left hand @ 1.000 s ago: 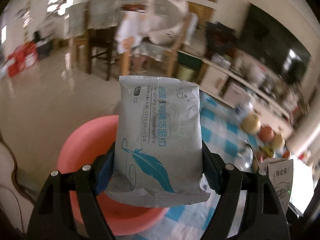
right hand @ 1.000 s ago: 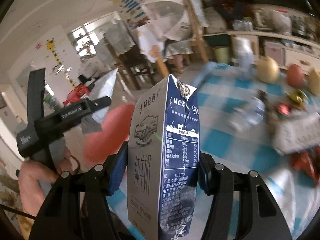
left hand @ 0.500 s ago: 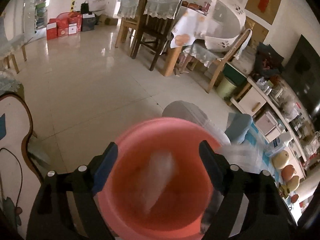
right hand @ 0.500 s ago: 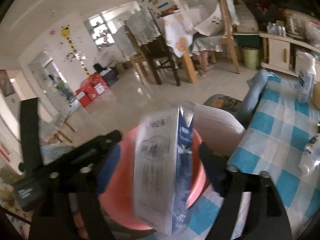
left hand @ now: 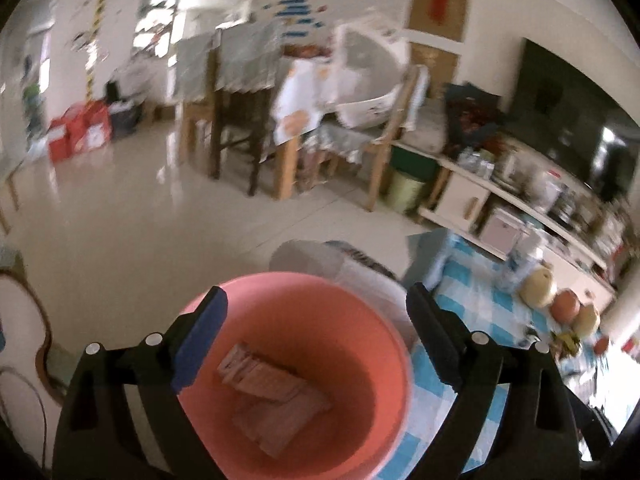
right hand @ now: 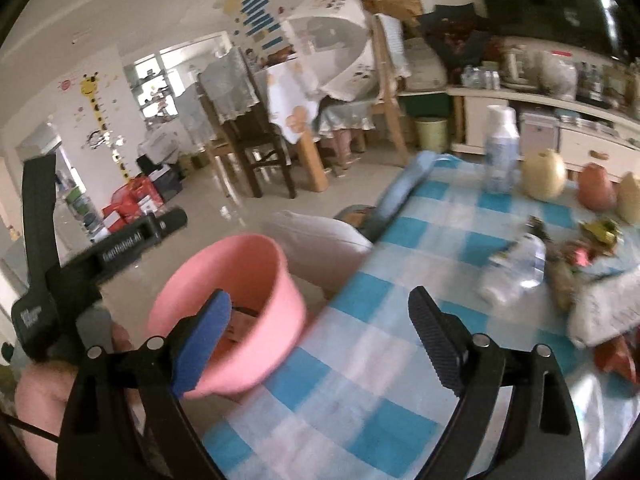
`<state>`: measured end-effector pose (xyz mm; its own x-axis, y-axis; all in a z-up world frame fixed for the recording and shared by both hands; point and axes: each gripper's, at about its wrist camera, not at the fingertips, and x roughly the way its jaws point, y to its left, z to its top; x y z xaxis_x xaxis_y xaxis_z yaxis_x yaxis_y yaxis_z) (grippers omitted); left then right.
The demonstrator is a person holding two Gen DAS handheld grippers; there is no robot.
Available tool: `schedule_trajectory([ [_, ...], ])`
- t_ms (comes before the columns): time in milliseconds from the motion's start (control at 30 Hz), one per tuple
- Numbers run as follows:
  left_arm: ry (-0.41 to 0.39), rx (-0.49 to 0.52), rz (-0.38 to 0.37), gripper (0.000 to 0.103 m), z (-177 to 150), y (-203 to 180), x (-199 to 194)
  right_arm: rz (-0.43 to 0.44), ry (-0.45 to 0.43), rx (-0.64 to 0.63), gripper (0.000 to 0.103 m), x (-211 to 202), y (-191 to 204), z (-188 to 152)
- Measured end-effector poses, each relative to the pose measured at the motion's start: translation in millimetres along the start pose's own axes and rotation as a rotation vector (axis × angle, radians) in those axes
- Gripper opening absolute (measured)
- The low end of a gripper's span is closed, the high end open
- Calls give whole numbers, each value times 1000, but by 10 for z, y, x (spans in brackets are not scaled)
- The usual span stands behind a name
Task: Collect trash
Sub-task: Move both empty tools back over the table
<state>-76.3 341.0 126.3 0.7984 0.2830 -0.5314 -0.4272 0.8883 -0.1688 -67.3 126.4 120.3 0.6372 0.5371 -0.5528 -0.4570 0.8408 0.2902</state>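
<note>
A pink bucket (left hand: 384, 344) stands at the corner of the blue-checked table. In the left wrist view my left gripper (left hand: 316, 320) hangs over its mouth, jaws opening, nothing between them. Dropped packages (left hand: 276, 396) lie on the bucket's floor, tinted pink. In the right wrist view the bucket (right hand: 240, 292) sits left of centre. My right gripper (right hand: 320, 320) hovers beside it over the tablecloth (right hand: 380, 360), jaws opening and empty. The left gripper's black body shows at the left of that view, held by a hand (right hand: 36, 400).
On the table to the right lie a crushed clear bottle (right hand: 516, 268), wrappers (right hand: 588, 248), a white spray bottle (right hand: 500, 152) and round fruit (right hand: 544, 176). A grey cushion (right hand: 324, 244) sits behind the bucket. Chairs and a covered dining table stand across the floor.
The left gripper let go of the wet-wipe pack and the right let go of the milk carton; both fell into the bucket. Both jaws widened, and the views swung out and back.
</note>
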Motion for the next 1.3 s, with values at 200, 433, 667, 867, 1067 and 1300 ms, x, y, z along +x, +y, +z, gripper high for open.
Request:
schedule_trajectory([
  [200,-24,103,-115,92,-84,-423,-93,-86,-44,-24,94,-370,-308,-224],
  [433,39,251,-229,92,-340,-1032,-163,-164,-78,-63,98,-712,-592,-436],
  [667,85,390,-312,92,-619,-1526,-275,-235,-87,-28,98,-914,-947,-515],
  [867,84,395,-369,92,-729,-1723,-407,-298,-97,-28,98,-1088,-1189,-563],
  [1067,129,383,-409,92,-808,-1847,-439,-338,-91,-9,98,-1234,-1405,-623],
  [1300,174,413,-452,91,-944,-2057,-464,-375,-67,9,98,-1342,-1593,-687],
])
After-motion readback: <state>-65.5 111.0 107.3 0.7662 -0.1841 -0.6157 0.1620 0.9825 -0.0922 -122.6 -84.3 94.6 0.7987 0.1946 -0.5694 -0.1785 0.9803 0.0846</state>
